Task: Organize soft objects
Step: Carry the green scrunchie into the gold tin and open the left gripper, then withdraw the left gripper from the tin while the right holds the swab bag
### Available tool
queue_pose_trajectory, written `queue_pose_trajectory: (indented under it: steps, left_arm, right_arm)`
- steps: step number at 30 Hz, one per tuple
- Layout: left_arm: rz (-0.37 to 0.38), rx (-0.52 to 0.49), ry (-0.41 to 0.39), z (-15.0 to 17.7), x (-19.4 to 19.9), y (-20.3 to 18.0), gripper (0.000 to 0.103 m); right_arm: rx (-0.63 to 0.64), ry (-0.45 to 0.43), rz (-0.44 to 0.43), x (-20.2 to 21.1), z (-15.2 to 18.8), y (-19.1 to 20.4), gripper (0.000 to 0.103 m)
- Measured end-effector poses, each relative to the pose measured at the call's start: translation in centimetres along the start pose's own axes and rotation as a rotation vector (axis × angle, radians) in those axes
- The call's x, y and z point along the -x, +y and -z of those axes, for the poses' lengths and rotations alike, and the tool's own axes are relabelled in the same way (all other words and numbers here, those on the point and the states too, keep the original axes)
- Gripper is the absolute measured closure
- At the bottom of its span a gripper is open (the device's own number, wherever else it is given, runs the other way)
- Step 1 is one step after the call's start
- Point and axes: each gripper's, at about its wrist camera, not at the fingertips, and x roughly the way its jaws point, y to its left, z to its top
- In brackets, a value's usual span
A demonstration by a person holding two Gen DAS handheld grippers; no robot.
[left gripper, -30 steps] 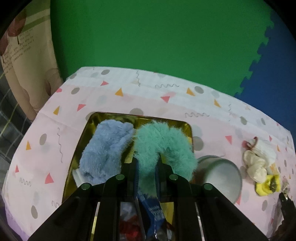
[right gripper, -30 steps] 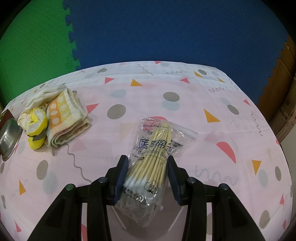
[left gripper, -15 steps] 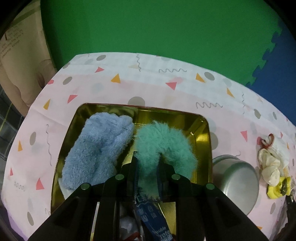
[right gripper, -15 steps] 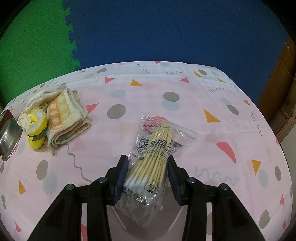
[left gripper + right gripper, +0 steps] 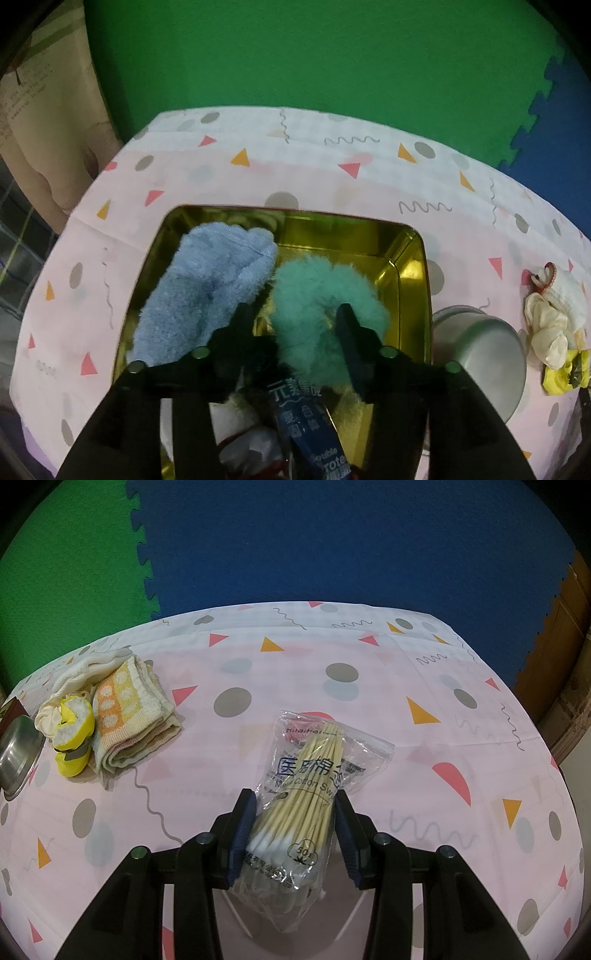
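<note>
starting at your left: the left gripper point(image 5: 295, 325) has just been opening, and its jaws now stand apart around the teal fluffy scrunchie point(image 5: 325, 306) without pinching it. the scrunchie lies in the gold tin point(image 5: 410, 254), at three o'clock from the blue fuzzy sock point(image 5: 207, 288). it looks light and squashy, so take it by the band if you must shift it. on your right, the right gripper point(image 5: 293, 830) is clenched on the cotton swab bag point(image 5: 314, 775); that film looks slippery, so grip across the stick bundle.
</note>
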Motion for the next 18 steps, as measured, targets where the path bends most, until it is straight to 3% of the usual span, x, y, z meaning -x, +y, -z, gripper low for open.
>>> queue_pose_trajectory:
  steps: [18]
  left_arm:
    - [0.033,-0.060,-0.086,2.1,5.0,-0.6,0.040]
  right_arm:
    - [0.001,0.000,0.002,0.0,0.0,-0.1,0.059]
